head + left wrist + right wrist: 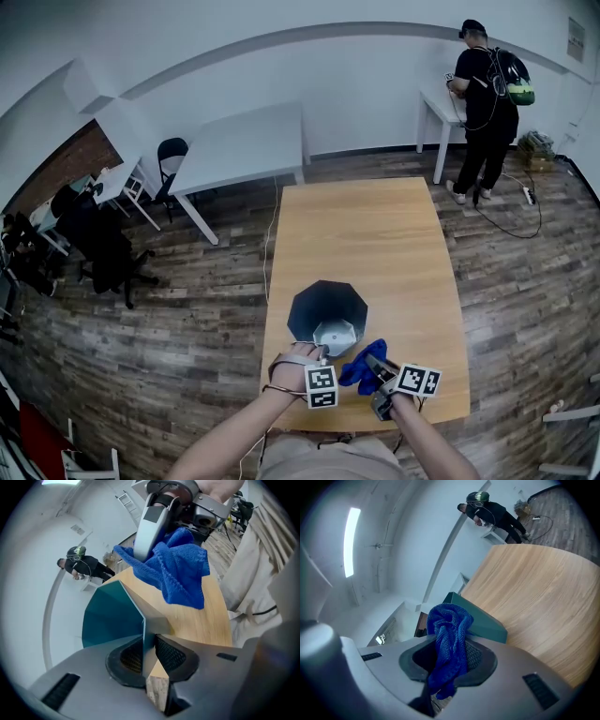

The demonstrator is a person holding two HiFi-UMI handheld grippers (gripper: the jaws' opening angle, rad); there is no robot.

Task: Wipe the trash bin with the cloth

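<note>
A dark teal octagonal trash bin [327, 317] stands upright near the front edge of the wooden table [375, 234]. My left gripper [316, 354] is at the bin's near rim. In the left gripper view the thin bin wall [112, 616] runs between the pads, and my left gripper [144, 654] is shut on it. My right gripper [377, 367] hovers just right of the bin, shut on a bunched blue cloth [363, 367]. In the right gripper view the cloth [450, 637] hangs out of my right gripper [451, 660], with the bin [480, 618] right behind it.
A person [483, 103] stands at a white desk by the far right wall, with cables on the floor nearby. A white table [244, 141] and black chairs [98, 246] are at the left. The table's front edge [366, 424] is close to my hands.
</note>
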